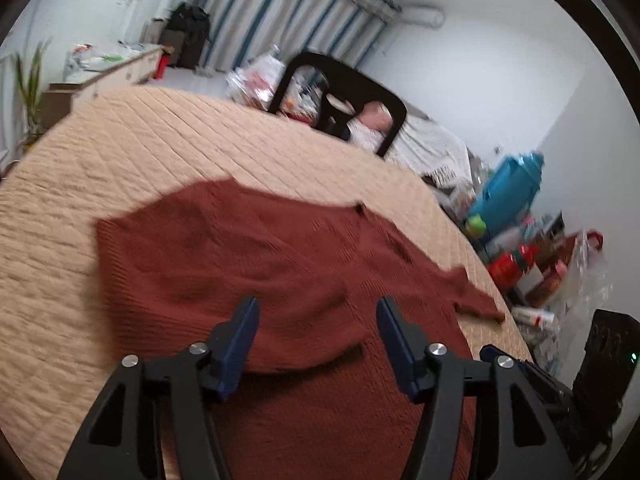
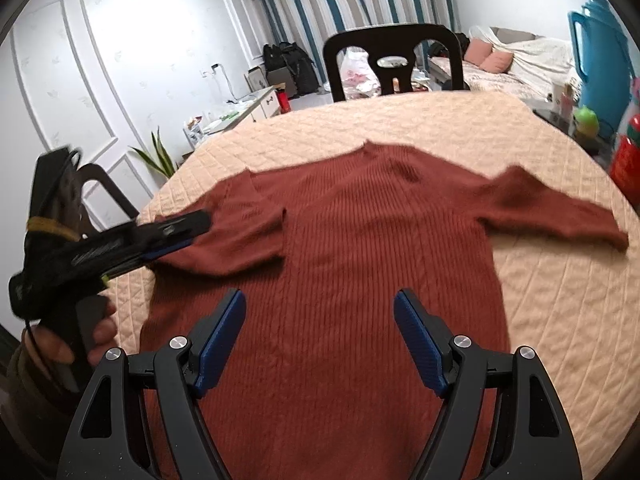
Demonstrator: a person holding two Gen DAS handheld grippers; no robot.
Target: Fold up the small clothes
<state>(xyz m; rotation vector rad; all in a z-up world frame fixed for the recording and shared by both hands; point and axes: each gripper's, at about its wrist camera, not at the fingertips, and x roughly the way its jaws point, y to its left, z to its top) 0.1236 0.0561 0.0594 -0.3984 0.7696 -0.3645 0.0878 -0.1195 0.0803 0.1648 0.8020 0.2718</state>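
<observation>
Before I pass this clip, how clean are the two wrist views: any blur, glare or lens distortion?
Left wrist view: motion-smeared; the sweater and chair are soft, the horizon tilts, and only the left gripper is crisp. Right wrist view: sharper, but the sleeves and the left gripper blur. Both: strong fisheye bending, dark corners, even light, no glare.

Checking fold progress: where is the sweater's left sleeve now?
In the right wrist view the left sleeve lies folded across the sweater body, at picture left, beside the left gripper.
</observation>
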